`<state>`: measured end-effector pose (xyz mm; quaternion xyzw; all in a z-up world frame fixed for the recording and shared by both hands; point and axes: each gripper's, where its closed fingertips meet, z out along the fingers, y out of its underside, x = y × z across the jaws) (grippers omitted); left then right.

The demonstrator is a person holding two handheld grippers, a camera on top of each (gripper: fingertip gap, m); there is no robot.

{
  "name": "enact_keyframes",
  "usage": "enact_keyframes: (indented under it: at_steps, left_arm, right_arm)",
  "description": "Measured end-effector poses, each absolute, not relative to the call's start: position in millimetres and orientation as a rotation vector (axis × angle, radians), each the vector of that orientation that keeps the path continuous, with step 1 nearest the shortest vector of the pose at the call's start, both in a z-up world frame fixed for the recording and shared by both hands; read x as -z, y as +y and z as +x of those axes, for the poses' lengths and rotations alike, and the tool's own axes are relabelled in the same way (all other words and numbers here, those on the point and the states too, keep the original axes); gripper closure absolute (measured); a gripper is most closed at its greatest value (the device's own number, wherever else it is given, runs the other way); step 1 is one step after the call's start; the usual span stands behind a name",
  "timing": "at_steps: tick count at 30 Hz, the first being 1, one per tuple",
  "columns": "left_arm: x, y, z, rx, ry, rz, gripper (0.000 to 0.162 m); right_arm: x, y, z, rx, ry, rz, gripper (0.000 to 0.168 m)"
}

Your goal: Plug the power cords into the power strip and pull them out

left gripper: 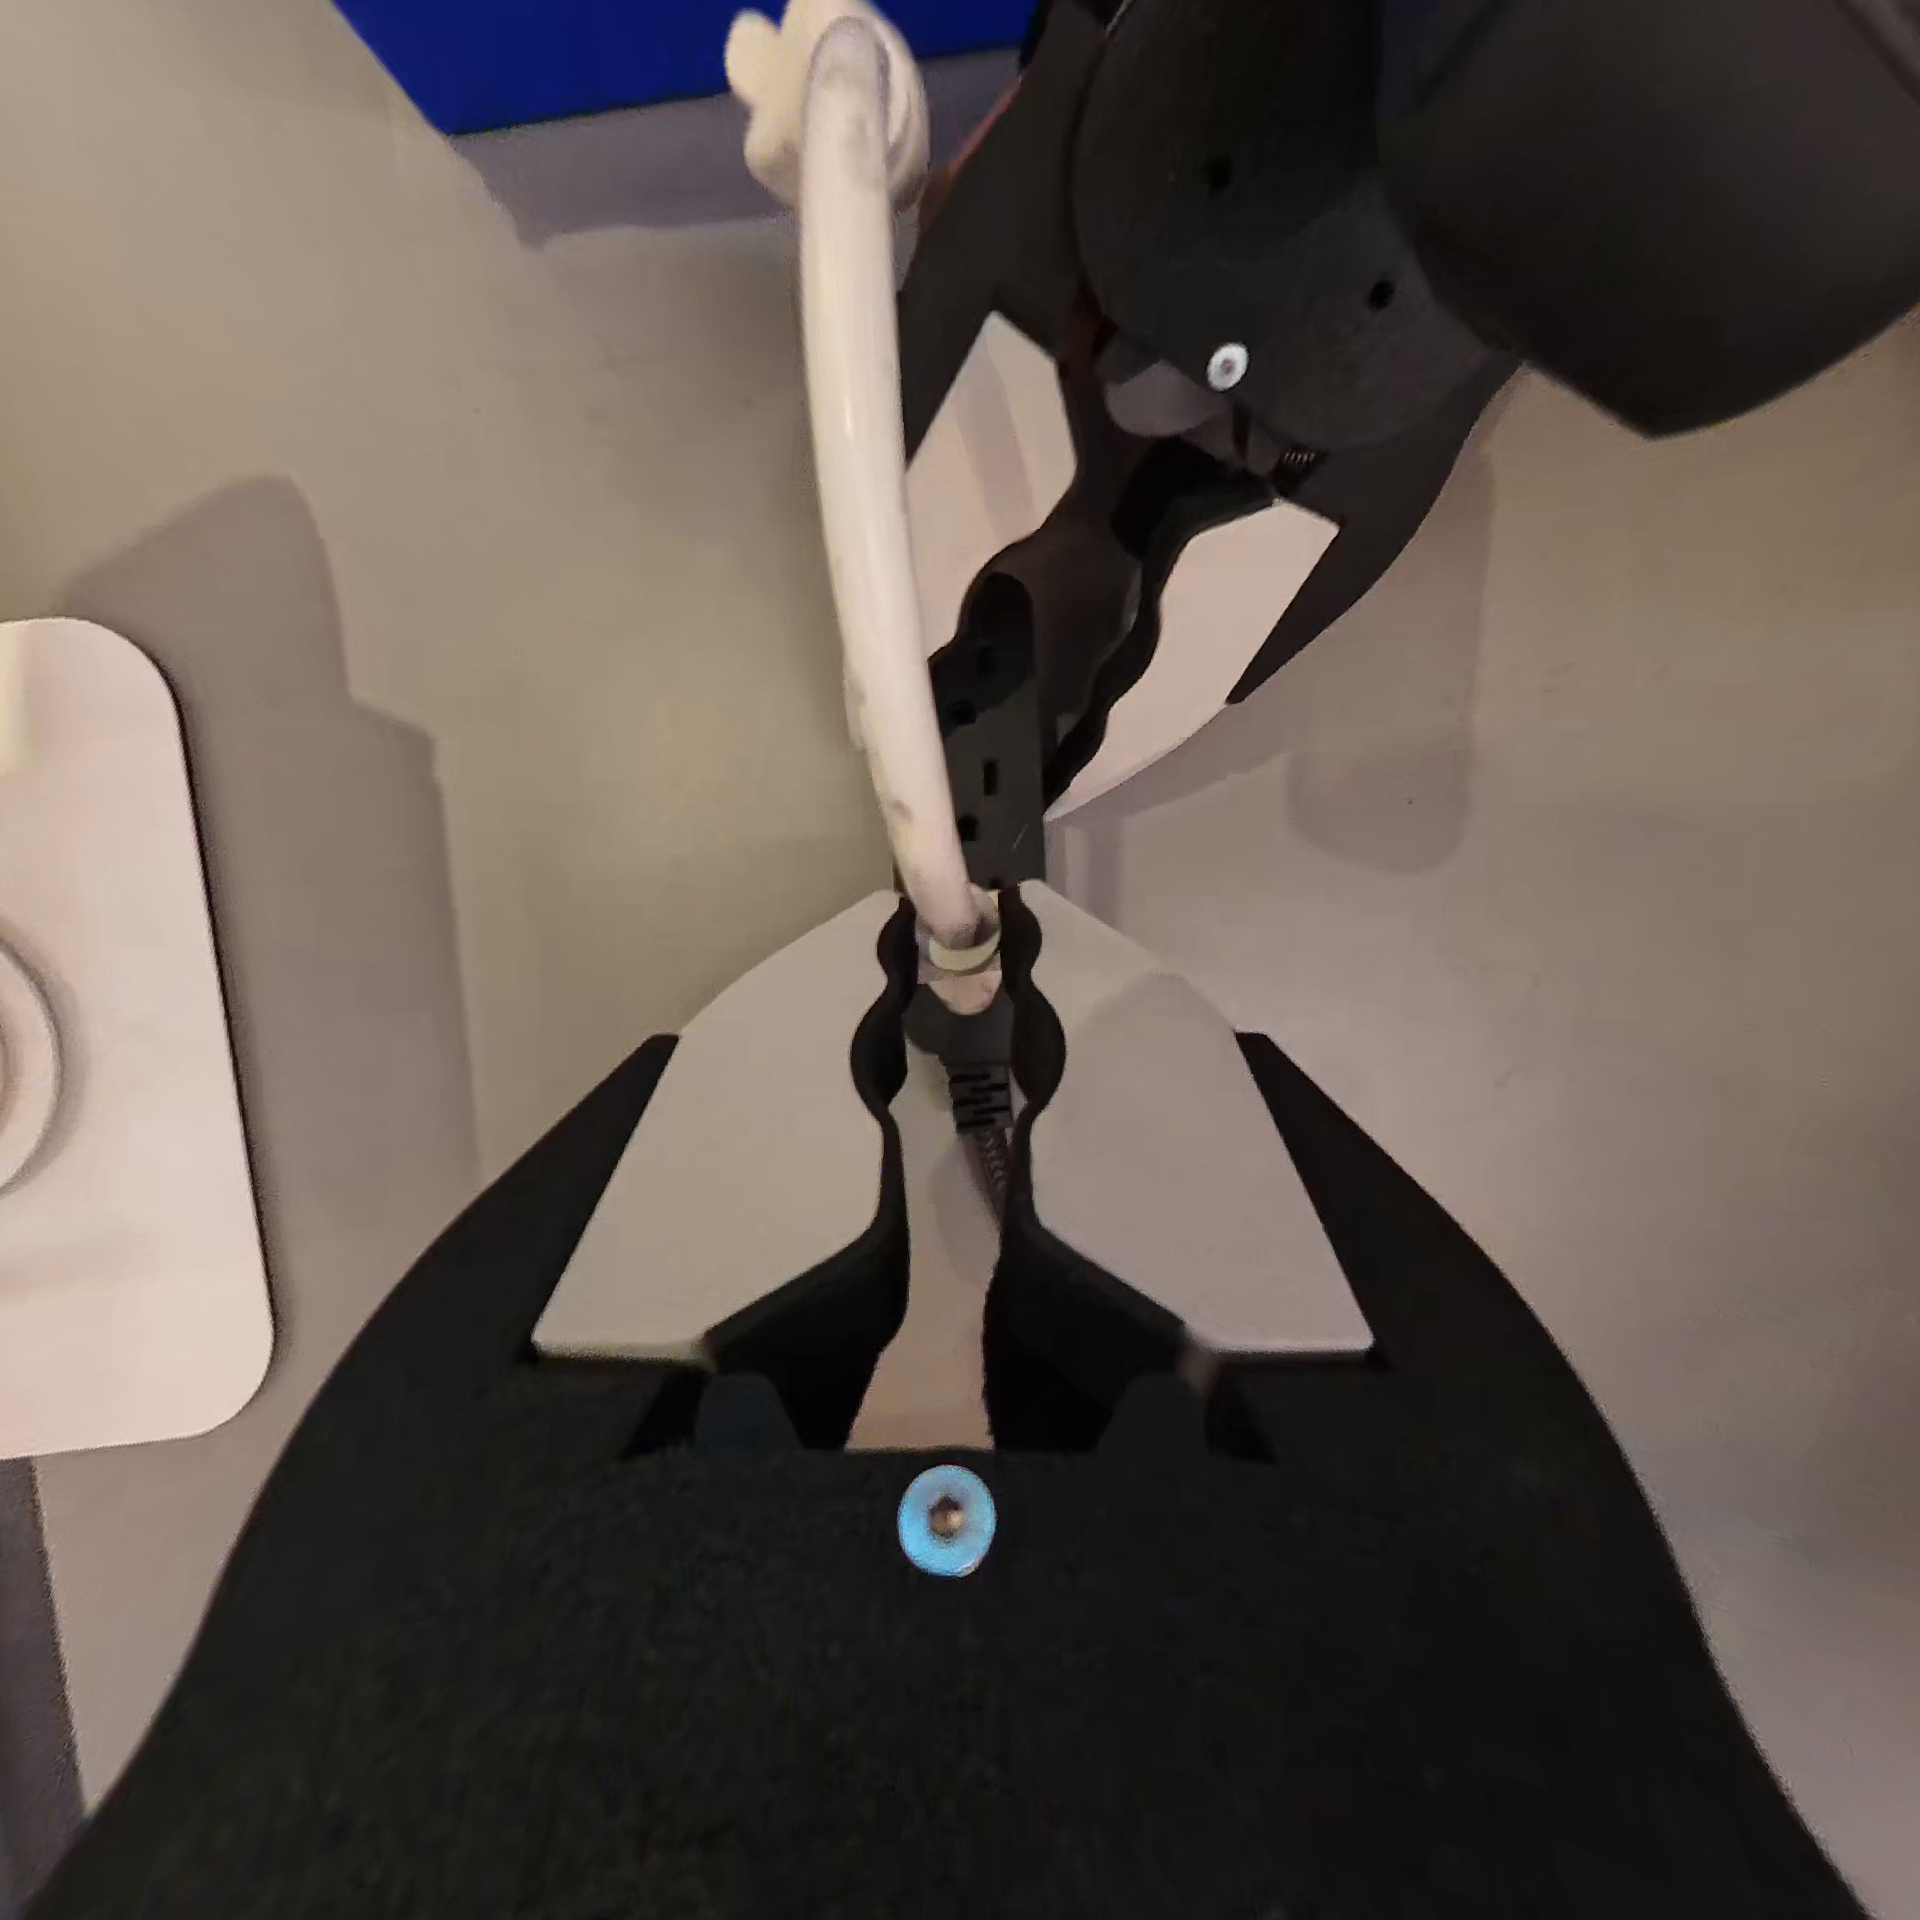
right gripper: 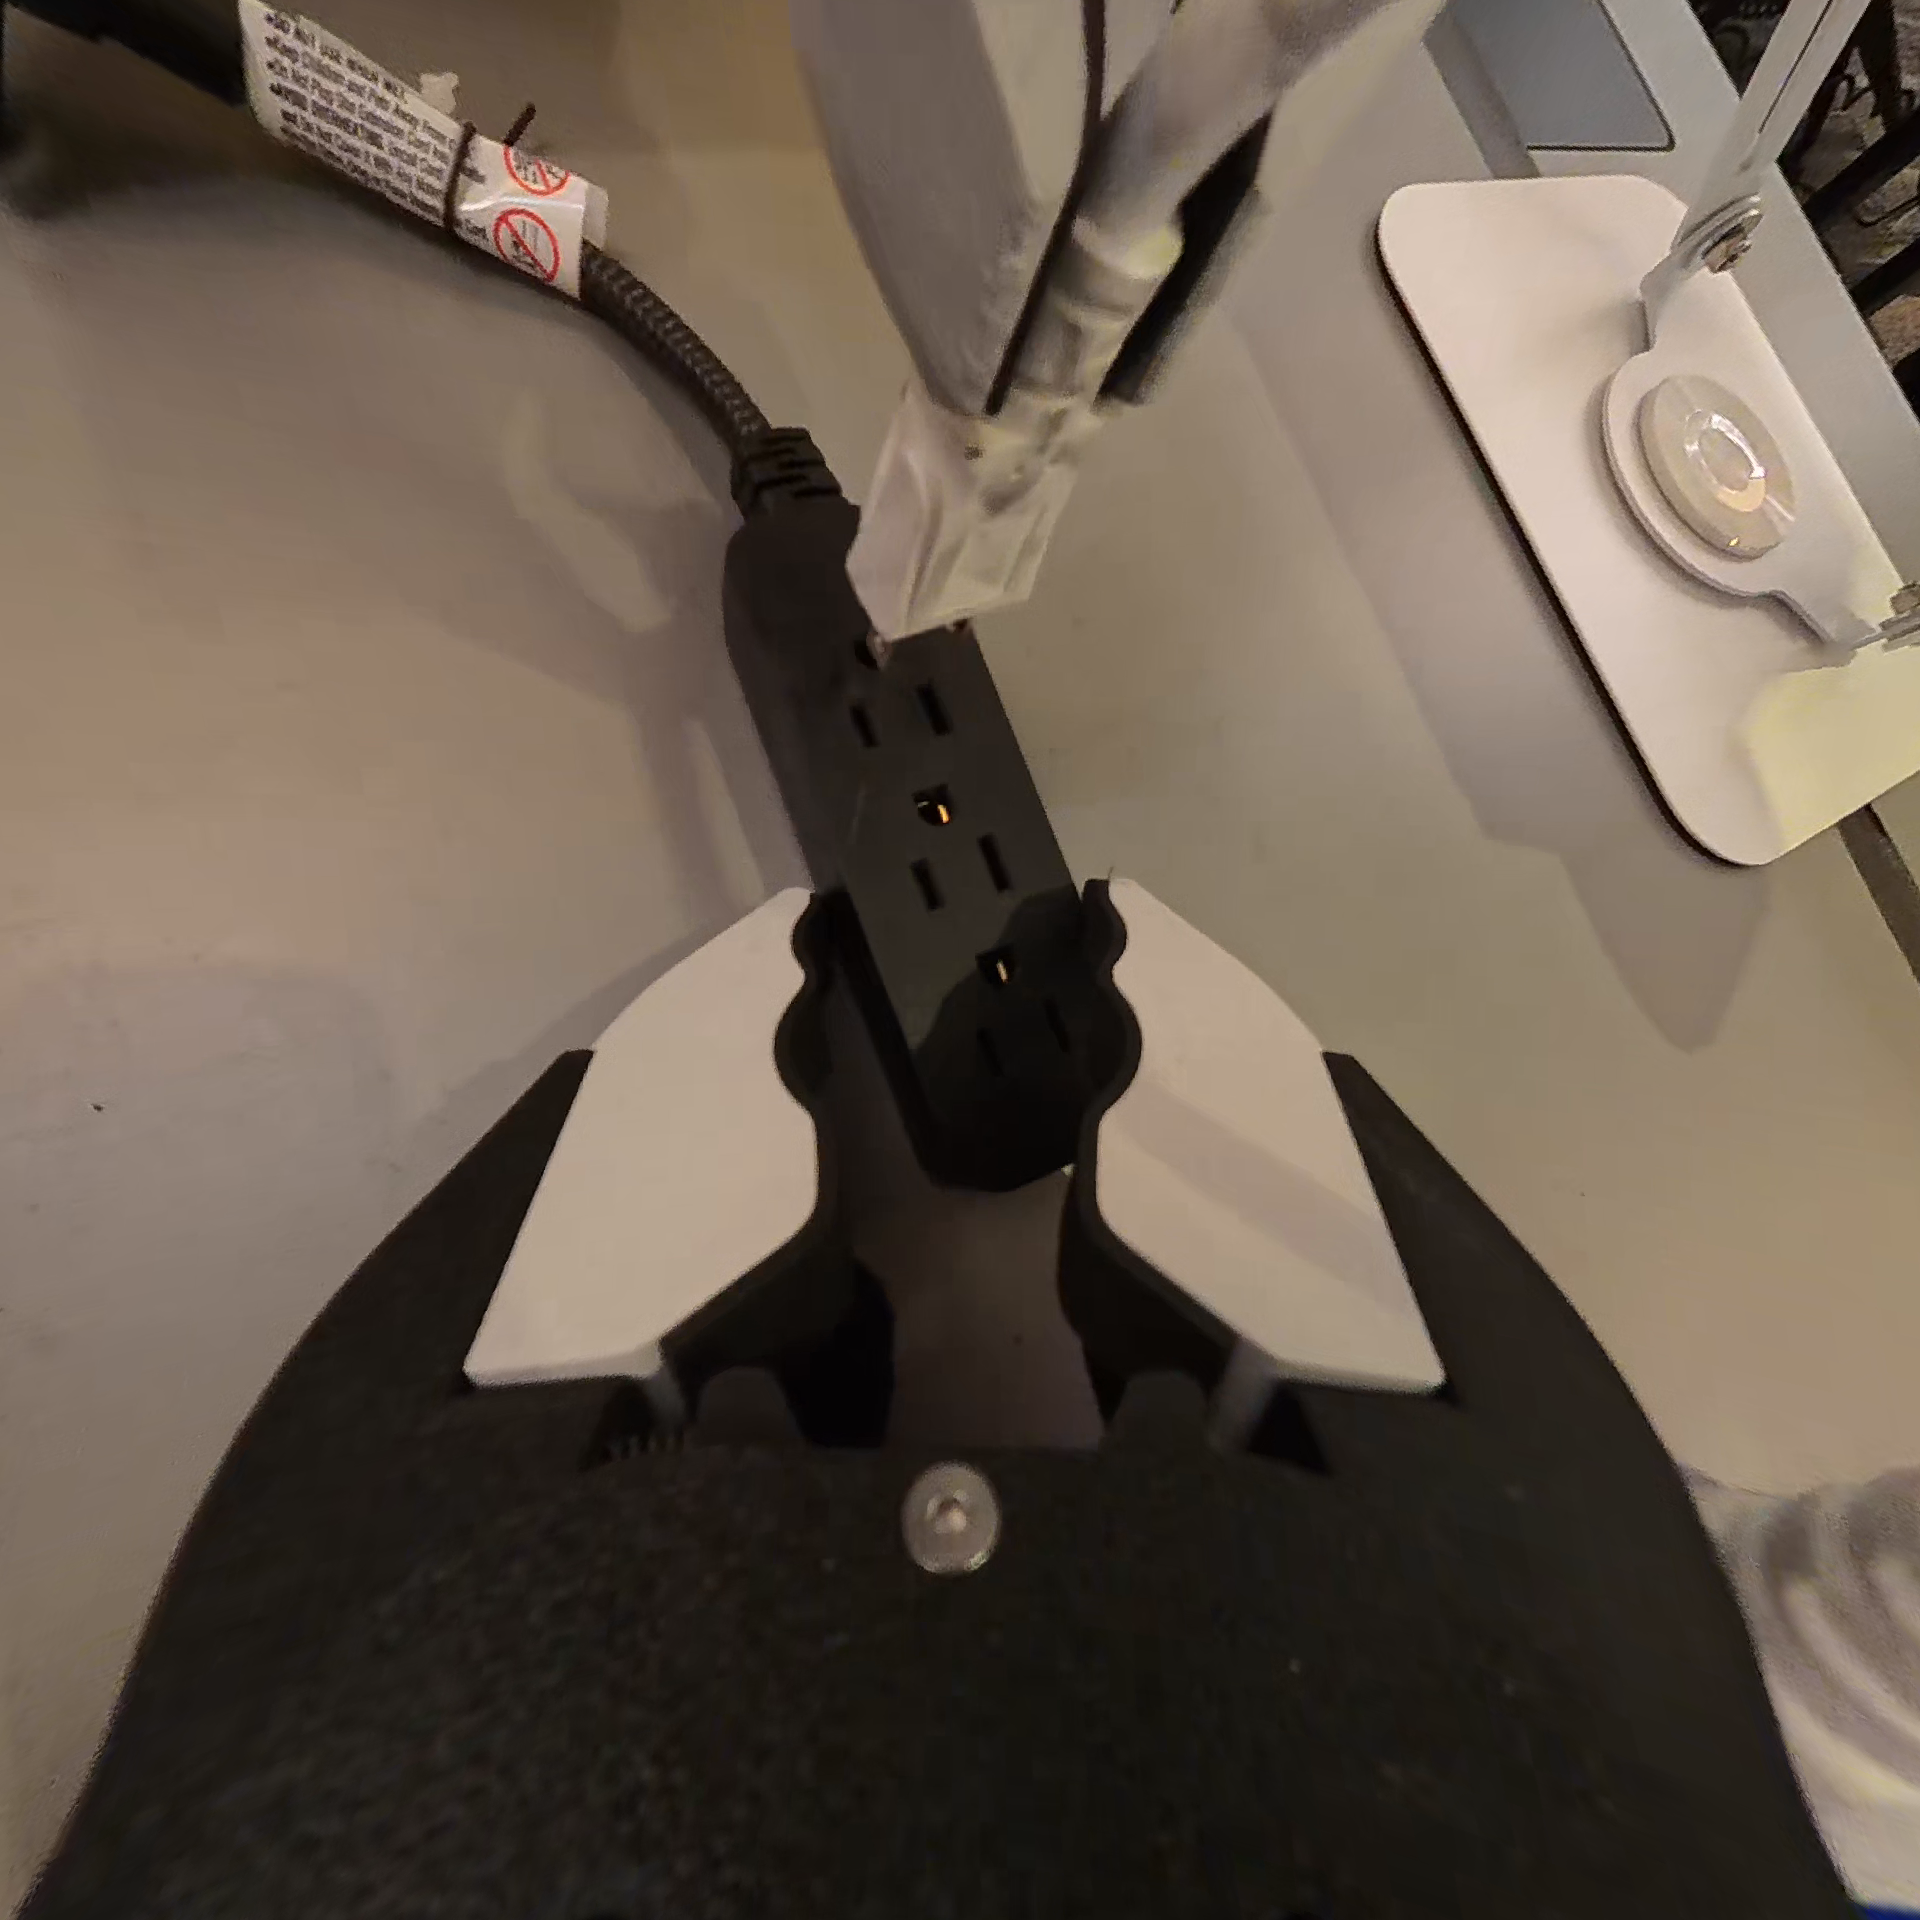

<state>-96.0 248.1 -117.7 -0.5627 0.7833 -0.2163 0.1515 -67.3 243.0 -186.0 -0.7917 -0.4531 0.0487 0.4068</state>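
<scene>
The right gripper [right gripper: 961, 1039] has its jaws clamped on the near end of the black power strip [right gripper: 940, 831], which lies on the pale surface [right gripper: 312, 831] with its outlets facing up; two outlets show clear between the jaws and the far end. The strip's braided black cable [right gripper: 665, 343] leaves that far end and curves off to the upper left, where a white tag [right gripper: 416, 156] is tied around it. At the far outlet a white plug [right gripper: 956, 530] stands tilted with its prongs at the slots — how deep they sit cannot be told — and the left gripper [left gripper: 956, 966] reaches down from above, its jaws clenched on the plug. In the left wrist view the jaws are nearly together around the plug's neck, and the white cord [left gripper: 862, 468] arches up and away from them towards the top of the frame. The strip stretches away just past the fingertips with the right gripper at its far end. A white rounded base plate [right gripper: 1538, 416] with a round metal fitting [right gripper: 1714, 478] sits on the surface well to the right of the strip — in the left wrist view the same plate lies at the left edge. A blue patch [left gripper: 571, 52] shows at the top of that view.
</scene>
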Motion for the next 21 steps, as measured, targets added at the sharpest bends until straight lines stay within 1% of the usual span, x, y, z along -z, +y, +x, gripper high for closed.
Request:
enact_keyframes:
  at_steps: [14, 18, 21]
  left_arm:
    - [118.7, 239.7, -66.5, 0.824, 2.115, -1.574, 0.148]
    - [126.4, 234.9, -72.3, 0.823, 2.177, -1.631, 0.148]
    - [129.1, 238.9, -82.0, 0.688, 2.265, -1.688, 0.148]
  right_arm:
    - [185.6, 242.0, -68.1, -0.136, -1.148, -1.989, 0.122]
    - [185.5, 242.0, -68.1, -0.140, -1.138, -1.992, 0.122]
    - [185.4, 241.7, -68.2, -0.144, -1.138, -1.992, 0.122]
